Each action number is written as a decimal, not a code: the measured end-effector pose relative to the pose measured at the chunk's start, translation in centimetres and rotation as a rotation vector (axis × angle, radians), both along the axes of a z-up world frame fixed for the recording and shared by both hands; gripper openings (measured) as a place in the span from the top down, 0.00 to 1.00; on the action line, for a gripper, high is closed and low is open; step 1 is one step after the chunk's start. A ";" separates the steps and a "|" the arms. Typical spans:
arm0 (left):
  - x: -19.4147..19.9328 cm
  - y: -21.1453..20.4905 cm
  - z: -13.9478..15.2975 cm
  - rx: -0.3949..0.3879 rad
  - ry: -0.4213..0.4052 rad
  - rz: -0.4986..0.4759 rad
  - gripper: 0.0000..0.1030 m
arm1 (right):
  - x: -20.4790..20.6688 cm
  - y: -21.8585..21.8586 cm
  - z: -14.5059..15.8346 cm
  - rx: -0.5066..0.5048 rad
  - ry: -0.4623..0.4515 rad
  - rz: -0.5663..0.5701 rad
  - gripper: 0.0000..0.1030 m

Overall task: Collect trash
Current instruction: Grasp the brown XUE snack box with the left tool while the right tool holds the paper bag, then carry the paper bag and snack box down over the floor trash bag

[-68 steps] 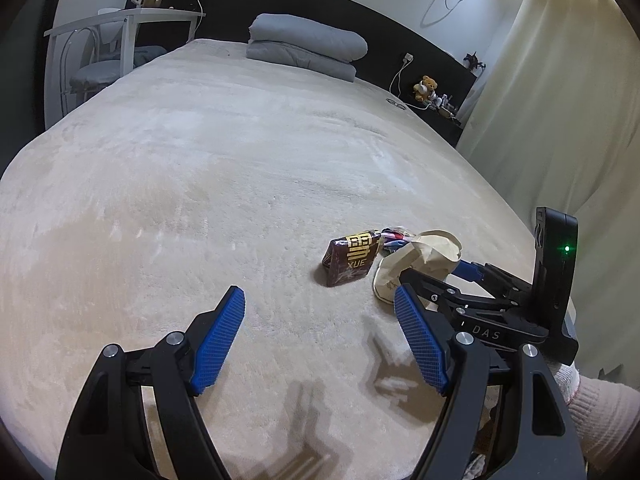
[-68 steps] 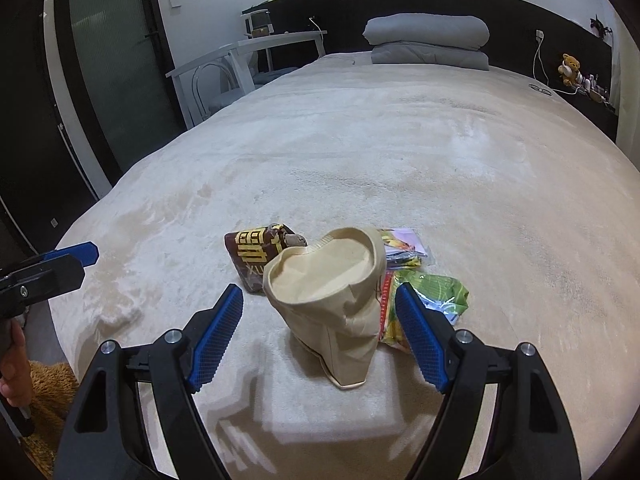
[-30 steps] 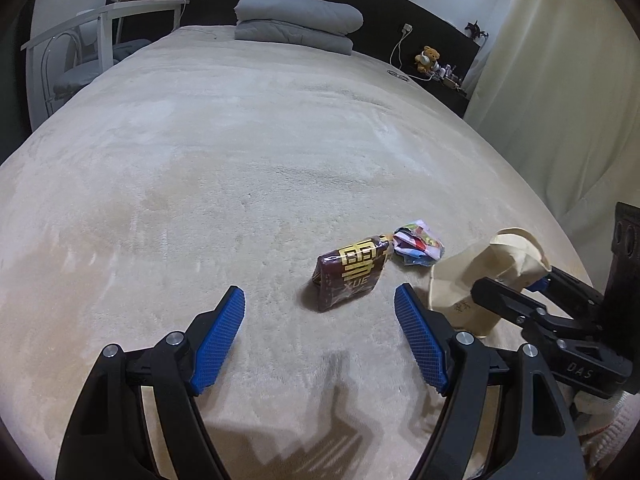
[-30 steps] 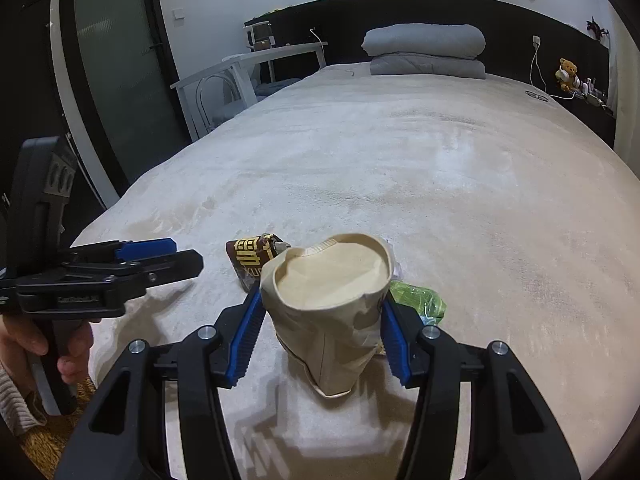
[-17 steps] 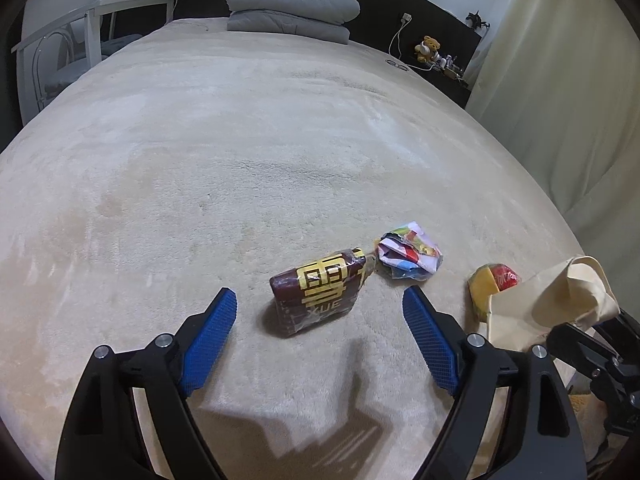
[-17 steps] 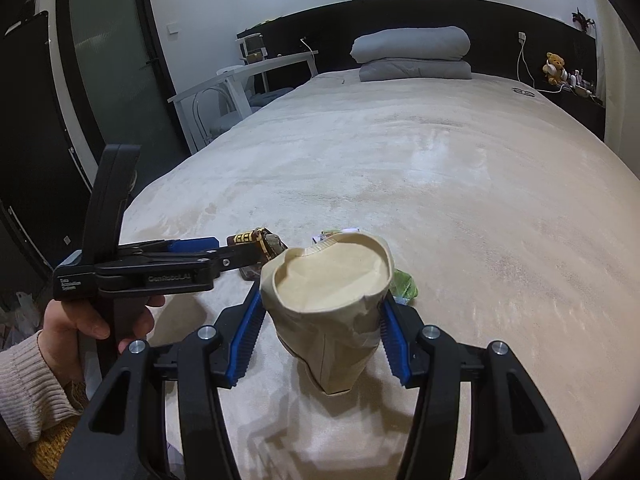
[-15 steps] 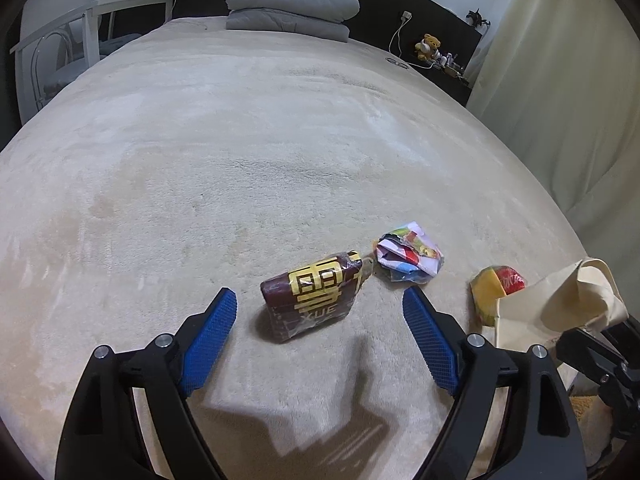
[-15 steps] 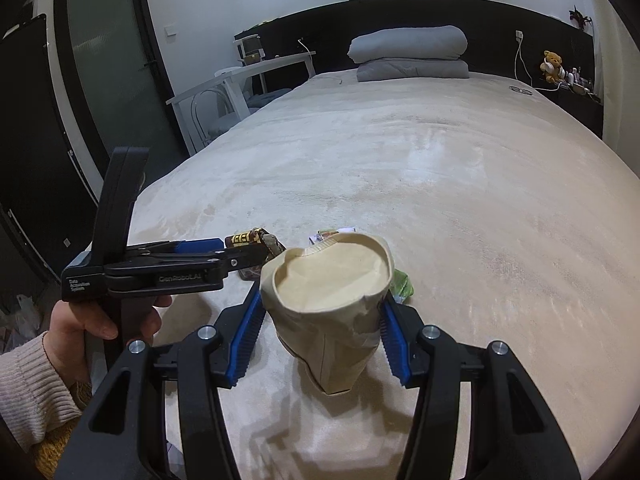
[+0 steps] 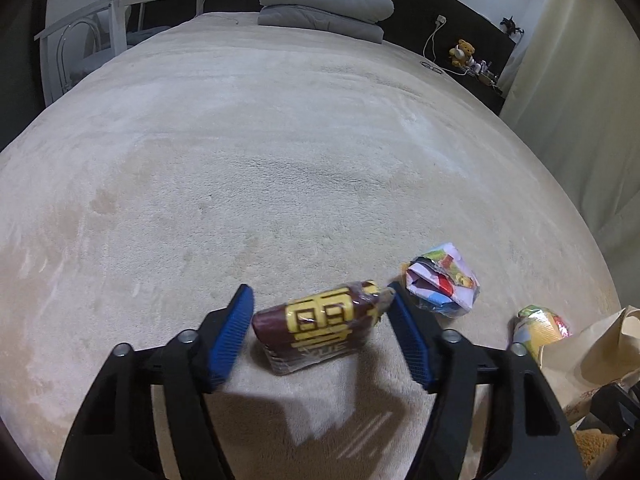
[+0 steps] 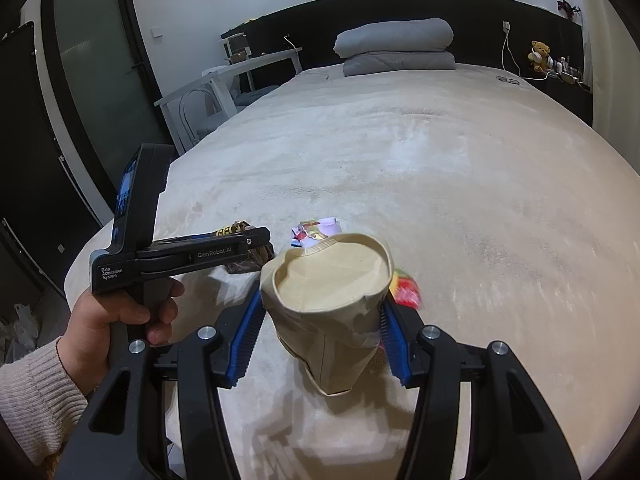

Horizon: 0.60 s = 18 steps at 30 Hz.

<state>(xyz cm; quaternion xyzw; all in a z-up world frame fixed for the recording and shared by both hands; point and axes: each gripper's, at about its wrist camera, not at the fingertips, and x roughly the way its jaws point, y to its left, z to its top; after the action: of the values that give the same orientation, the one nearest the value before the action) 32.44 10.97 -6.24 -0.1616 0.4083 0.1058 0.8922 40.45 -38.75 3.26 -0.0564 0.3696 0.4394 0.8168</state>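
1. My left gripper brackets the brown snack packet on the bed. Both blue pads sit against or just beside the packet's ends; I cannot tell whether they are actually pressing it.
2. My right gripper is clamped on the paper bag, which is held upright with its mouth open.
3. A crumpled colourful wrapper lies just right of the left gripper's right finger.
4. A yellow-green wrapper lies further right, touching the paper bag's edge. From the right wrist view it shows as a red and yellow patch behind the bag.
5. In the right wrist view, the left gripper's fingers sit just left of the bag mouth, with the brown packet between them partly hidden.
6. Surroundings: folded grey bedding at the head of the bed, a white table on the left, a teddy bear on the far right ledge.
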 end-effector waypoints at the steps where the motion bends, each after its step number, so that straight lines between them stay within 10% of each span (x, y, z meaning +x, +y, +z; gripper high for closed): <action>1: -0.1 -0.1 0.1 0.006 -0.004 -0.006 0.43 | 0.0 0.0 0.1 0.001 -0.002 -0.002 0.47; 18: -6.0 -1.1 3.3 -0.025 -0.113 -0.035 0.43 | 0.9 -4.0 1.3 0.097 0.059 -0.064 0.47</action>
<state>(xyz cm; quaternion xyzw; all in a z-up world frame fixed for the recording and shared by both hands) 26.44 9.84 -2.96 -0.1714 0.3612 0.0756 0.9135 41.37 -42.70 4.51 0.0084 0.3734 0.4318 0.8210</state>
